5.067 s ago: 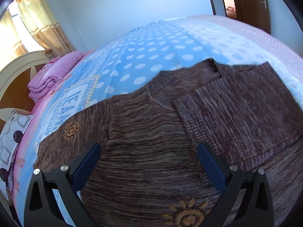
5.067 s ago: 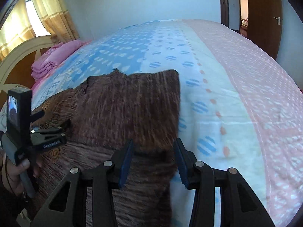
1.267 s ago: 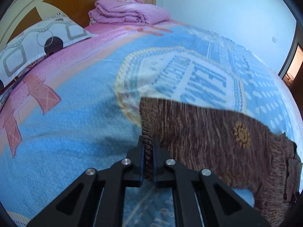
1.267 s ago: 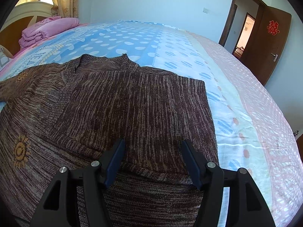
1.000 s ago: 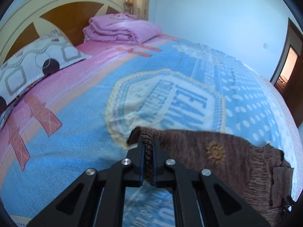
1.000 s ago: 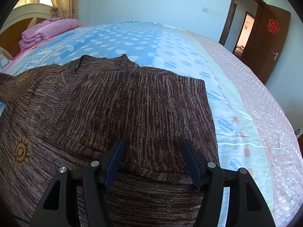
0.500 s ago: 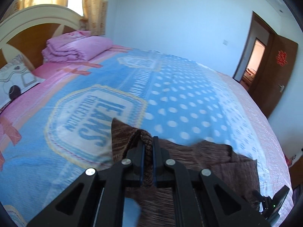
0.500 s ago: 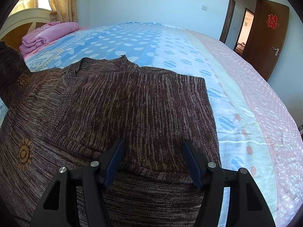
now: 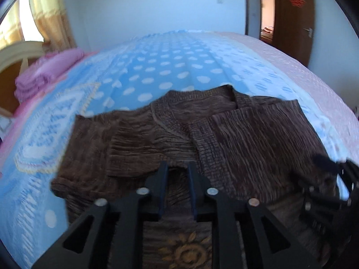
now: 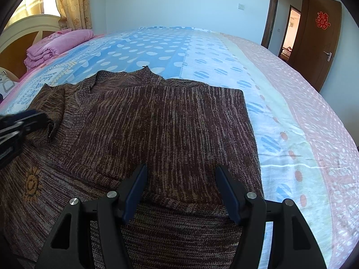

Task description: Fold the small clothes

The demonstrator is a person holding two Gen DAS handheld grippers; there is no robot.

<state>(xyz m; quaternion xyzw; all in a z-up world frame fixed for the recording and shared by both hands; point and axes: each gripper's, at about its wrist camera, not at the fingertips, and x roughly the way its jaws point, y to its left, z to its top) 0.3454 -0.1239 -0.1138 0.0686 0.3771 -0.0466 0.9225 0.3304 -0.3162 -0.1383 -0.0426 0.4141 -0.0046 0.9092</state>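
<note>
sweater (image 10: 157, 123) folded on bedspread (image 10: 280, 103), left hand-held gripper (image 9: 177, 168) just opening, empty; right hand-held gripper (image 10: 181, 174) wide.

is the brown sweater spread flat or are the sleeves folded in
Both sleeves of the brown sweater are folded in: the right sleeve lies across the chest, the left sleeve over the left side.

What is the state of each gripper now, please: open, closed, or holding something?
Left gripper: its jaws have just been opening, no pinch on the brown sweater below.
Right gripper: open, holding nothing, above the sweater.
</note>
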